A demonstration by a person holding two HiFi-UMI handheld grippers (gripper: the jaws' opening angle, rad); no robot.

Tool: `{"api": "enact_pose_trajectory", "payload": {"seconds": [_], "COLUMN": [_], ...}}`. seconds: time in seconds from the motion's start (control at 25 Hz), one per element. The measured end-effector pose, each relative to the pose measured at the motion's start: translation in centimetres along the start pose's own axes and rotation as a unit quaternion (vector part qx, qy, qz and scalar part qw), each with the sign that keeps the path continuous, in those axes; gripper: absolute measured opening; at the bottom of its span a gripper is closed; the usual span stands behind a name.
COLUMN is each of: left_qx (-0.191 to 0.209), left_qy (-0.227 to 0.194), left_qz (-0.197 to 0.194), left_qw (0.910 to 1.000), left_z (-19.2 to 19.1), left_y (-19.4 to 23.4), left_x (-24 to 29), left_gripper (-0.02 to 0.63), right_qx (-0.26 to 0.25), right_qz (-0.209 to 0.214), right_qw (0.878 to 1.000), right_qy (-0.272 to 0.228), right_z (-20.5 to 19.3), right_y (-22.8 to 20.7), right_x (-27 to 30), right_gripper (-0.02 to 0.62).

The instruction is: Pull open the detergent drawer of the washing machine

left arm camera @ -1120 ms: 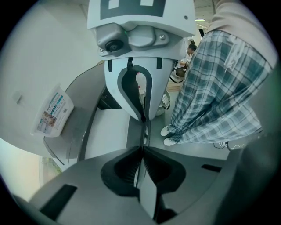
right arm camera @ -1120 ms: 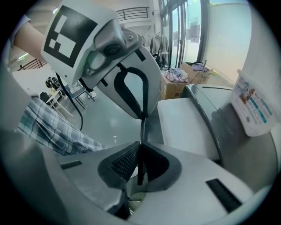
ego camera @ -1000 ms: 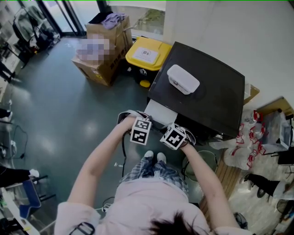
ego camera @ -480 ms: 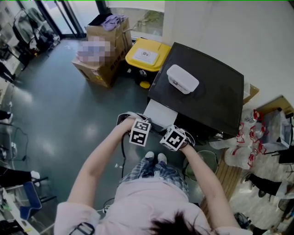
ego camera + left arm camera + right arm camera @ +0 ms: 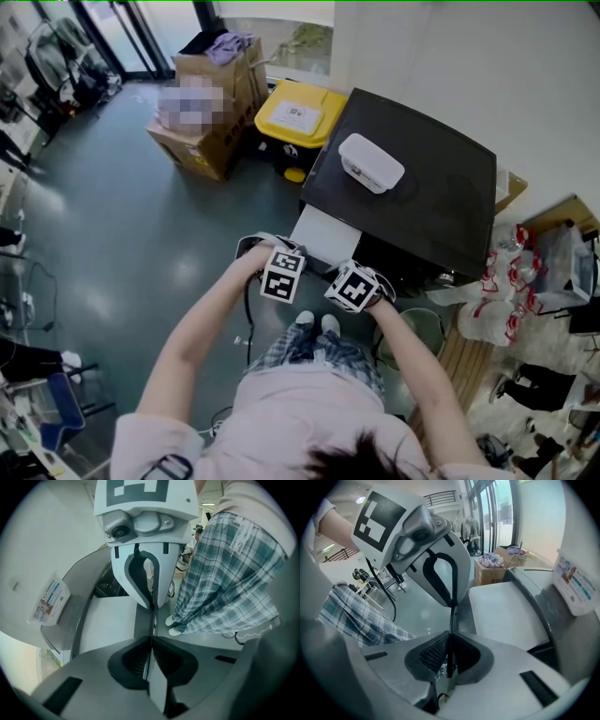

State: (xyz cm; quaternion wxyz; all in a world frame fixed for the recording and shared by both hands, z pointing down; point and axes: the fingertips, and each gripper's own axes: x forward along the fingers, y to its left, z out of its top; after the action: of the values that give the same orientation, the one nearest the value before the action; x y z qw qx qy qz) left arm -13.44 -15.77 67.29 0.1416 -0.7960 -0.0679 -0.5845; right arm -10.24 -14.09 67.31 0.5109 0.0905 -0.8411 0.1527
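Observation:
The washing machine [image 5: 412, 178] has a dark top, and a white box [image 5: 371, 162] lies on it. A flat white drawer [image 5: 324, 234] juts out of the machine's front at its left end; it also shows as drawer [image 5: 108, 622] and drawer [image 5: 501, 609]. My left gripper [image 5: 283, 275] and right gripper [image 5: 354, 286] hang side by side just in front of that drawer and point steeply down. The left gripper [image 5: 151, 654] is shut with nothing between its pads. The right gripper [image 5: 449, 658] is shut and empty too. Neither touches the drawer.
A yellow-lidded bin [image 5: 298, 117] and cardboard boxes [image 5: 211, 103] stand left of the machine. Bags and clutter [image 5: 525, 281] lie at the right. The person's legs and white shoes [image 5: 314, 323] are below the grippers. Grey floor [image 5: 122, 244] spreads to the left.

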Motion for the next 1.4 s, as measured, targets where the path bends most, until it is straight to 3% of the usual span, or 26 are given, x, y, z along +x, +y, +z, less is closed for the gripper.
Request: {"api": "enact_pose_trajectory", "payload": {"seconds": [1.4], "left_qx": [-0.007], "left_qy": [-0.018], "left_qz": [-0.022], "left_qw": [0.9996], "left_z": [0.0], "left_y": [-0.83], "left_x": [-0.07], "left_gripper": [0.051], "right_qx": [0.003], "right_qz": [0.007], "right_qw": [1.0], "right_qy": [-0.003], "right_z": [-0.06], "right_y": [0.75], "right_x": [0.18], "right_gripper": [0.044]}}
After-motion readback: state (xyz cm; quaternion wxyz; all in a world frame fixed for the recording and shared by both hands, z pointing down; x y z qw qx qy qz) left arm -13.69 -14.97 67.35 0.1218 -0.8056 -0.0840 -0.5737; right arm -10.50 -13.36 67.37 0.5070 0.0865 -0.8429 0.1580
